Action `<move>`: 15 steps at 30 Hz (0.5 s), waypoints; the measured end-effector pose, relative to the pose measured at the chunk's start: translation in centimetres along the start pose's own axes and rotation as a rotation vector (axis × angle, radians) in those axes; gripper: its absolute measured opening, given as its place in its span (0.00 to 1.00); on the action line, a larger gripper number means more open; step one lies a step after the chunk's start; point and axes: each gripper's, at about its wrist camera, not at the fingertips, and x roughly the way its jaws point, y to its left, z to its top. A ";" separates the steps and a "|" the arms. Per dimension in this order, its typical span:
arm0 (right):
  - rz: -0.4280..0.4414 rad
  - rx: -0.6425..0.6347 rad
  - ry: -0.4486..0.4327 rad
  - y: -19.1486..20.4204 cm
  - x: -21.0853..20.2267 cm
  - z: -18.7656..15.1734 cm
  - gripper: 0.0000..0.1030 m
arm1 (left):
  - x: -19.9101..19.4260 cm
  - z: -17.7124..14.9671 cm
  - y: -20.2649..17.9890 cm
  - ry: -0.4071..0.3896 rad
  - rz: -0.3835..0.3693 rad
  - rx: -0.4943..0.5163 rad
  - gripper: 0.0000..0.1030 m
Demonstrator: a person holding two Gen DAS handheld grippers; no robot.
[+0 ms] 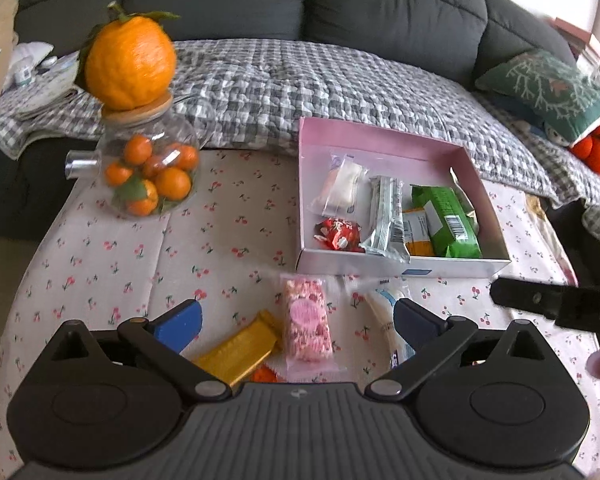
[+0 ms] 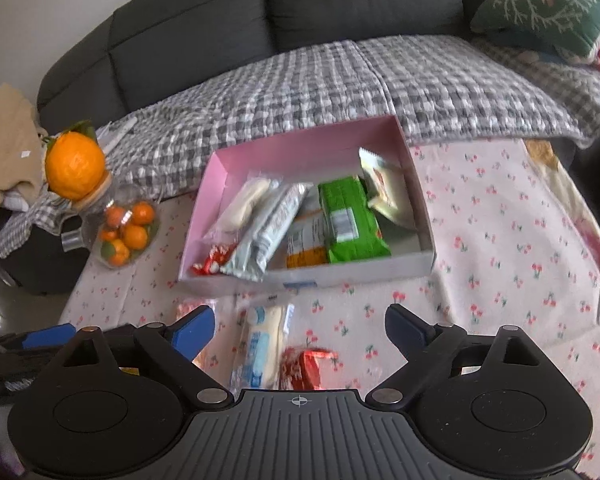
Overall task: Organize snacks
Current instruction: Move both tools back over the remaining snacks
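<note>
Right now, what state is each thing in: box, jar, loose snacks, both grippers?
pink box: lidless, partly filled with wrapped snacks
glass jar: lidded, holds small oranges, a big orange on top
gold bar: lying on the tablecloth, outside the box
pink bar: on the cloth, outside the box
left gripper: open, empty
right gripper: open, empty

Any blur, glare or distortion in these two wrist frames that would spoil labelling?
Left wrist: strong fisheye bending at the edges; pink-wrapped snack slightly smeared, pink box contents sharp. Right wrist: same bending; red packet near the lens is blurred and overexposed, green packet softly smeared. Daylight is even, with no hard shadows.
</note>
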 end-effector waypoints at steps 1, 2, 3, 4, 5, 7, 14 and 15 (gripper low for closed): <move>-0.005 -0.004 0.015 0.0 0.1 -0.2 0.91 | 0.0 0.0 0.0 0.000 -0.004 -0.003 0.99; -0.006 -0.015 0.021 0.0 0.0 -0.3 0.91 | -0.1 -0.1 0.2 -0.001 -0.009 -0.008 0.99; -0.005 -0.027 0.019 0.0 -0.1 -0.5 0.91 | -0.2 -0.2 0.4 -0.004 -0.013 -0.012 0.99; -0.007 -0.045 0.015 0.0 -0.3 -0.7 0.91 | -0.2 -0.4 0.5 -0.003 -0.019 -0.014 0.99; -0.012 -0.064 0.017 0.1 -0.3 -0.9 0.91 | -0.1 -0.5 0.7 0.000 -0.023 -0.013 0.99; -0.010 -0.090 0.026 0.0 -0.3 -1.4 0.91 | 0.0 -0.9 1.0 0.009 -0.025 -0.007 0.99; -0.016 -0.184 0.040 -0.5 -0.3 -3.0 0.91 | 0.6 -2.8 1.6 0.026 -0.033 0.047 0.99; -0.015 -0.192 0.038 -0.6 -0.4 -3.2 0.91 | 0.6 -3.1 1.5 0.022 -0.031 0.068 0.99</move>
